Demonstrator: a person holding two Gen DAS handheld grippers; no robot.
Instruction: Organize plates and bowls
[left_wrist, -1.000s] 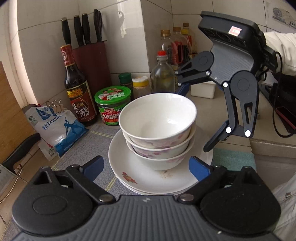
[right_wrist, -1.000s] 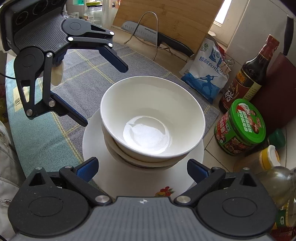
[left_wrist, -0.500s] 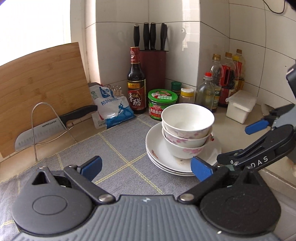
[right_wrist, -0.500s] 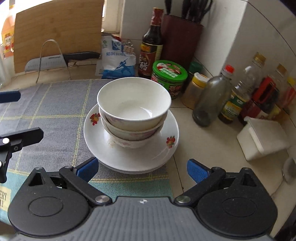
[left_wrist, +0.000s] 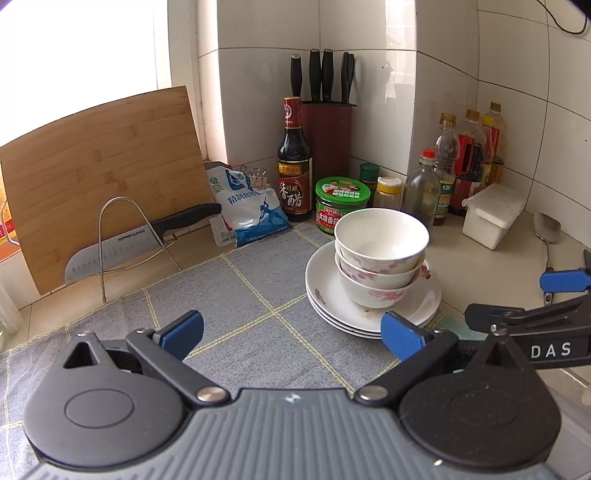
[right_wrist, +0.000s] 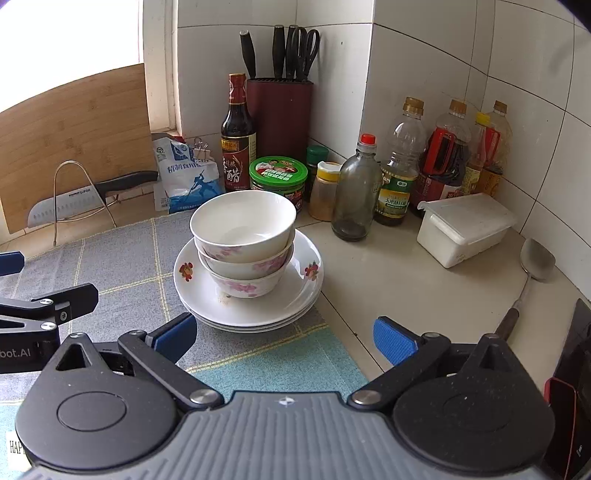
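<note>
Three nested white floral bowls (left_wrist: 380, 258) (right_wrist: 245, 240) stand on a stack of three white plates (left_wrist: 325, 299) (right_wrist: 295, 299) at the right edge of a grey checked mat (left_wrist: 236, 306) (right_wrist: 122, 269). My left gripper (left_wrist: 291, 332) is open and empty, low over the mat, in front and left of the stack. My right gripper (right_wrist: 282, 336) is open and empty, in front of the stack at the counter's near edge. Its fingers (left_wrist: 561, 280) show at the right of the left wrist view. The left gripper's fingers (right_wrist: 74, 295) show at the left of the right wrist view.
Behind the stack stand a green-lidded jar (right_wrist: 277, 177), a vinegar bottle (right_wrist: 238, 136), a knife block (right_wrist: 279, 110), several oil and sauce bottles (right_wrist: 402, 166) and a salt bag (right_wrist: 184, 177). A white box (right_wrist: 465, 229) and a ladle (right_wrist: 535, 262) lie right. A cutting board (left_wrist: 99, 177) and a cleaver (left_wrist: 122, 247) lean left.
Both grippers have pulled back and away from the bowl stack, which now sits farther off in both views. The stack has not moved.
</note>
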